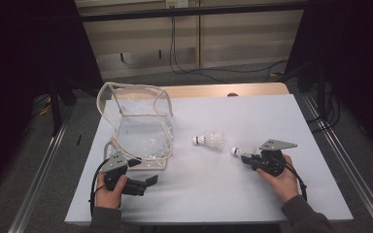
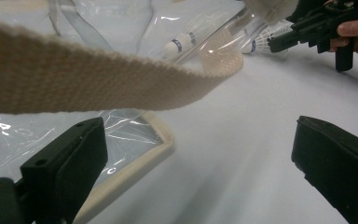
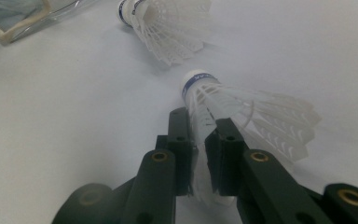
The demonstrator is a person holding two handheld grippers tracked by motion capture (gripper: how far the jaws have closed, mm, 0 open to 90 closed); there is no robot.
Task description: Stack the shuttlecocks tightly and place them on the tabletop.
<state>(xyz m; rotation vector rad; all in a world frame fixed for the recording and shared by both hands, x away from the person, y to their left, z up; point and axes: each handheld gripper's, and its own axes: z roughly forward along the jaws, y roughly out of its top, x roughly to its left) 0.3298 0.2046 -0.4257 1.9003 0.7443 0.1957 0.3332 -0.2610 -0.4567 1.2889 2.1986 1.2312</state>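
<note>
Closest to the person's edge of the white table [image 1: 272,194], the left gripper [image 1: 148,182] lies low in the person's left hand [image 1: 110,191], its jaws standing wide apart with nothing between them, just off the near corner of the clear bag [image 1: 143,136]. Seen from the left gripper view, the left gripper [image 2: 200,154] has the bag's cream-edged corner [image 2: 161,140] just beside one jaw, and a cream webbing strap [image 2: 98,79] hangs across the picture above the jaws, not touching them. Over on the other side, the right gripper [image 1: 245,158] sits in the person's right hand [image 1: 281,179], clamped on a white shuttlecock [image 1: 238,152] whose cork tip pokes out toward the middle of the table. The right gripper view makes that grip plain: the right gripper [image 3: 200,135] has its jaws pressed together on the feather skirt of the held shuttlecock [image 3: 205,93], the blue-banded cork pointing away from the hand. A little farther out, a second shuttlecock [image 1: 210,141] lies on its side on the table, near the held one but apart from it, between the bag and the right gripper. The bag itself stands farther back on the left, open at the top, its straps looping over. Beyond the table a wooden board wall [image 1: 199,39] with dark cables [image 1: 175,53] closes the room.
</note>
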